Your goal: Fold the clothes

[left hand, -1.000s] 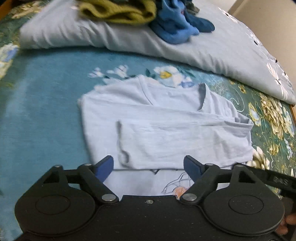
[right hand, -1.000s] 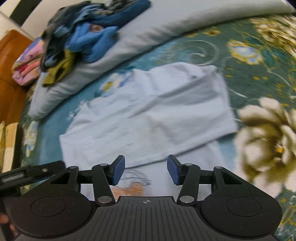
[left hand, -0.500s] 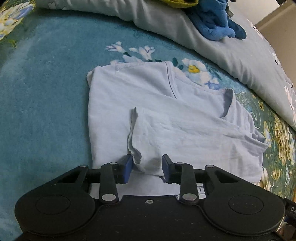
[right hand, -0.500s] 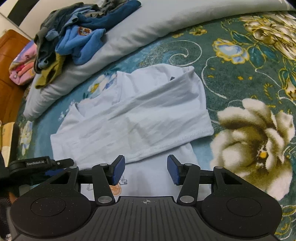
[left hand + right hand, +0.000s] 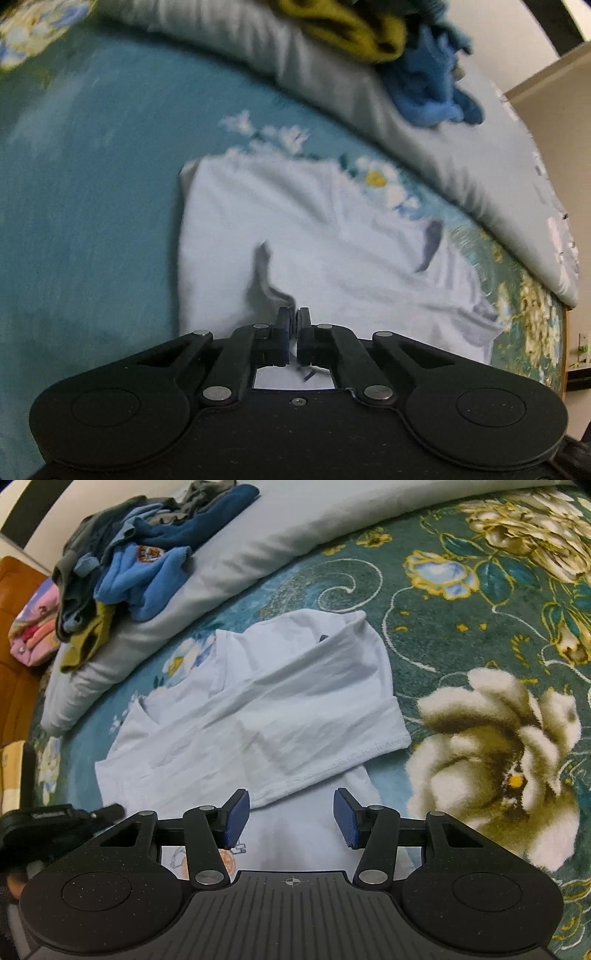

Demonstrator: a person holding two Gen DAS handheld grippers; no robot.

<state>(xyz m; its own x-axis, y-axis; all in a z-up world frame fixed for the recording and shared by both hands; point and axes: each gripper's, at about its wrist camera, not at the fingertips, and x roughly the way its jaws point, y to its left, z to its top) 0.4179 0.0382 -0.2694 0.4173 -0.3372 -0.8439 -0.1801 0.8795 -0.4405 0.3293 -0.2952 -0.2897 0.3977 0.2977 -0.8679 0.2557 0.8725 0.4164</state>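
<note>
Pinching the folded sleeve edge of the pale blue T-shirt (image 5: pixel 332 258), the left gripper (image 5: pixel 294 319) appears clenched in the left wrist view: pads together, jaws having just closed, with a raised ridge of cloth running into them. Judged a grasp on that hem for carrying the flap across in the next fold. Motion blur throughout, so the exact layer count in the pinch cannot be told. T-shirt lying flat on the teal floral bedspread (image 5: pixel 85 221), neckline toward the far side, one sleeve already turned in over the body. Beyond it, a grey quilt (image 5: pixel 461 173) folded into a long roll, serving as a shelf for the unfolded clothes pile (image 5: pixel 402 48): a yellow-green garment and a blue one resting on top, kept clear of the working area.

In the right wrist view, the right gripper (image 5: pixel 291 819) released, jaws standing apart over the lower body of the T-shirt (image 5: pixel 258 709), nothing pressed between the pads. Judged positioned to take the matching hem edge just ahead. Printed motif partly hidden beneath the left finger. Left gripper (image 5: pixel 59 819) visible at the lower left edge, low against the shirt. Clothes pile (image 5: pixel 140 565) again on the quilt (image 5: pixel 295 531), dark and blue items heaped. A pink folded stack (image 5: pixel 33 627) at the far left; no container proper in either view.
</note>
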